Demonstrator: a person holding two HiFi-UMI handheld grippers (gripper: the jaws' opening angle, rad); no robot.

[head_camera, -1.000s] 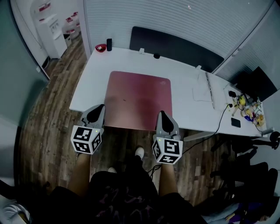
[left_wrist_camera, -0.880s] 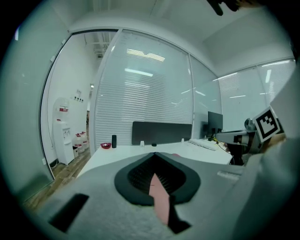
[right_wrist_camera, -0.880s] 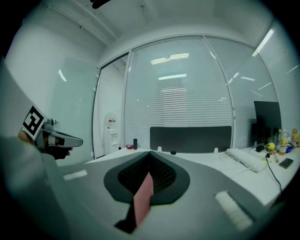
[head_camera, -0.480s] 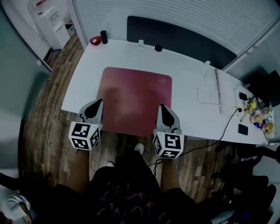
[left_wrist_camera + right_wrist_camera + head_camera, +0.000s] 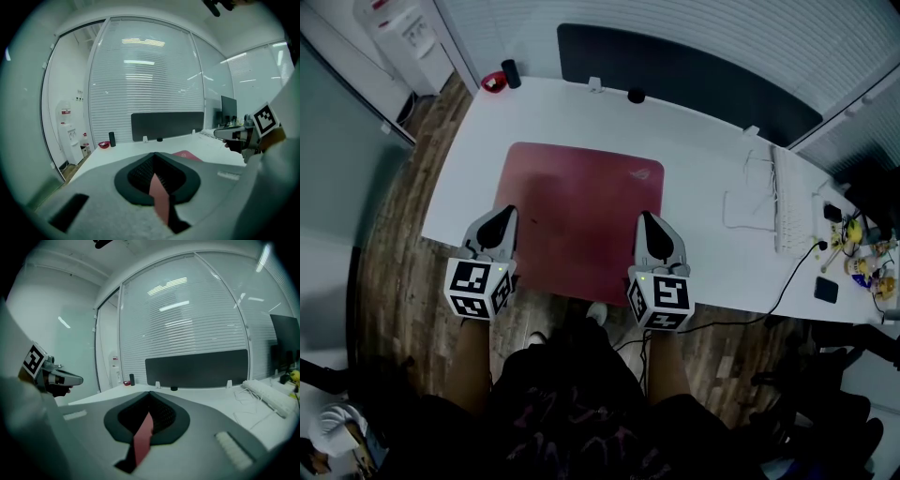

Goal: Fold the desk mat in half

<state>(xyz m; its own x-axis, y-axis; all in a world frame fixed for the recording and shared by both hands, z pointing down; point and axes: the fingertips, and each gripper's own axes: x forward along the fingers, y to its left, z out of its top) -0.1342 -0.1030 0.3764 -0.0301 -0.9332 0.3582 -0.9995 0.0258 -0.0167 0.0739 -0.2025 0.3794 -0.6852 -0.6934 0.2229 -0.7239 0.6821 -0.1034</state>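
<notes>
A red dish (image 5: 492, 82) and a black cylinder (image 5: 512, 73) sit at the far left corner of a white desk (image 5: 703, 159). The left gripper (image 5: 501, 217) is closed tight on the near left corner of the red desk mat (image 5: 577, 202), with a strip of mat pinched between its 2 jaws. The mat lies spread across the desk's middle. The right gripper (image 5: 650, 223) is clamped the same way on the near right corner. A white keyboard (image 5: 789, 202) lies towards the right end.
</notes>
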